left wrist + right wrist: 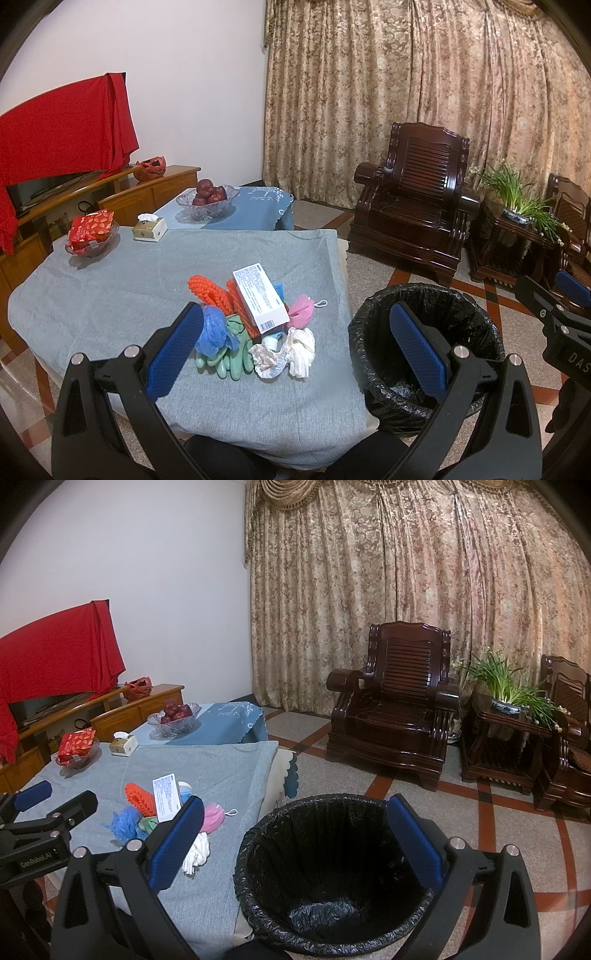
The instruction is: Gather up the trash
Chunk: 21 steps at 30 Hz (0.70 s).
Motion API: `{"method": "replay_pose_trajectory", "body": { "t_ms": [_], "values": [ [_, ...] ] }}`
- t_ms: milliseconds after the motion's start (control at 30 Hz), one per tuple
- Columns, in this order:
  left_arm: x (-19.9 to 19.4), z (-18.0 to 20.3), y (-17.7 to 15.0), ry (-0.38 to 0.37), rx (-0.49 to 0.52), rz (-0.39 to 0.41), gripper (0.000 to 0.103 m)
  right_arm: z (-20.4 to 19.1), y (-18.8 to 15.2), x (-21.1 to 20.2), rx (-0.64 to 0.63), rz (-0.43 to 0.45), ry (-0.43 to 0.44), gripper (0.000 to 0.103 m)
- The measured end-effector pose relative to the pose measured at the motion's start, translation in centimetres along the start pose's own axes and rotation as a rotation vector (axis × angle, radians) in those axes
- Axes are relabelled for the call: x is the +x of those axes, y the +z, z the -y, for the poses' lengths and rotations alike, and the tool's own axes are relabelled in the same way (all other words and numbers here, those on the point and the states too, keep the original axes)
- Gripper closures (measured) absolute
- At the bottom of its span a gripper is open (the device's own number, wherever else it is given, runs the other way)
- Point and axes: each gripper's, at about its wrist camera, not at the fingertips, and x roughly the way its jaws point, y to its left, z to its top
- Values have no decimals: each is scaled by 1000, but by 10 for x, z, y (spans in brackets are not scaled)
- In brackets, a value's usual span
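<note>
A pile of trash lies on the grey-clothed table [110, 295]: a white carton [260, 297], orange foam netting [210, 291], a blue net ball [212, 330], green rubber gloves [232, 354], a pink puff [301, 312] and crumpled white paper [284, 352]. My left gripper [295, 343] hangs open just before the pile, holding nothing. A bin lined with a black bag [328, 871] stands on the floor right of the table. My right gripper [295, 845] is open above the bin's rim, empty. The pile [166, 808] shows left of it.
Two glass bowls, one with a red packet [90, 230] and one with apples [207, 197], and a tissue box [149, 227] stand at the table's far side. A dark wooden armchair [395, 709], a side table with a plant [509, 698] and curtains lie beyond.
</note>
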Motion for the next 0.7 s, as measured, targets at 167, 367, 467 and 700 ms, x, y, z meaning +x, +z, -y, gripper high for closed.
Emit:
{"method": "replay_pose_trajectory", "body": {
  "t_ms": [167,367,467,700],
  "values": [
    [0,0,0,0,0,0,5,0,0,0,0,0,0,6],
    [0,0,0,0,1,0,5,0,1,1,0,-1,-1,6],
    [0,0,0,0,0,-1,5,0,1,1,1,-3,0,6],
    [0,0,0,0,-2,-2,5,-1,2,1,0,-4,1,6]
  ]
}}
